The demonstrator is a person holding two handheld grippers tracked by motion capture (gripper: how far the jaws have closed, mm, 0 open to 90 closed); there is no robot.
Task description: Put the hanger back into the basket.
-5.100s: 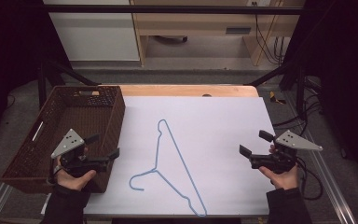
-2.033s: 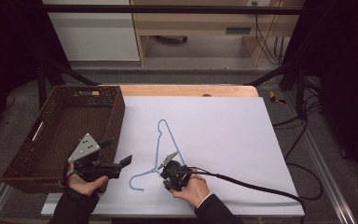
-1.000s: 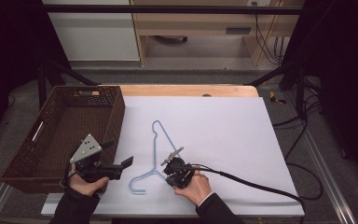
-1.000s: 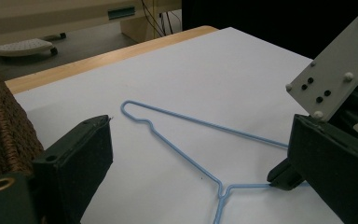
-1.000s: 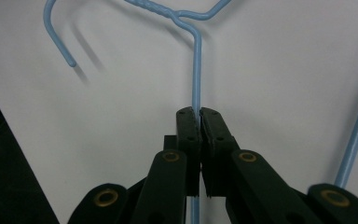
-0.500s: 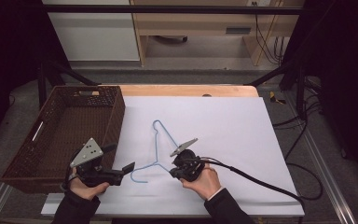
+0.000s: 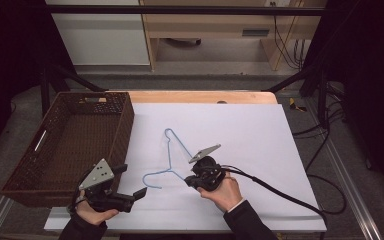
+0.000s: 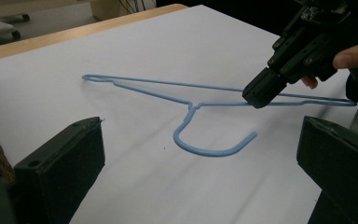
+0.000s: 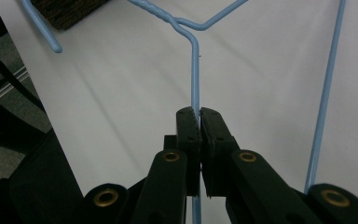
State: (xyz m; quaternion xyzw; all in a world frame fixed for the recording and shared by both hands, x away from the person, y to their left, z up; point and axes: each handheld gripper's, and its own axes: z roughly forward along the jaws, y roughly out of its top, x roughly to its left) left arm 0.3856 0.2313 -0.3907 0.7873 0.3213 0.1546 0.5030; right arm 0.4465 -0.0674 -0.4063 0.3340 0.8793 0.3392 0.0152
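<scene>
Covering wooden table [image 7: 200, 96]: white sheet [image 7: 260, 135]; dark room

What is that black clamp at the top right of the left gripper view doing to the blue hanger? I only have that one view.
Observer: The right gripper is shut on one wire arm of the blue hanger; the right gripper view shows the wire pinched between its pads.
Operator: Anything else on the table?
Observer: Yes, the high view shows a brown wicker basket at the table's left edge.
Operator: And the gripper I'm looking along?
Observer: From above, the left gripper is open and apart from the hanger's hook, which lies just beyond its jaws. Those jaws have just been opening, with nothing between them.
</scene>
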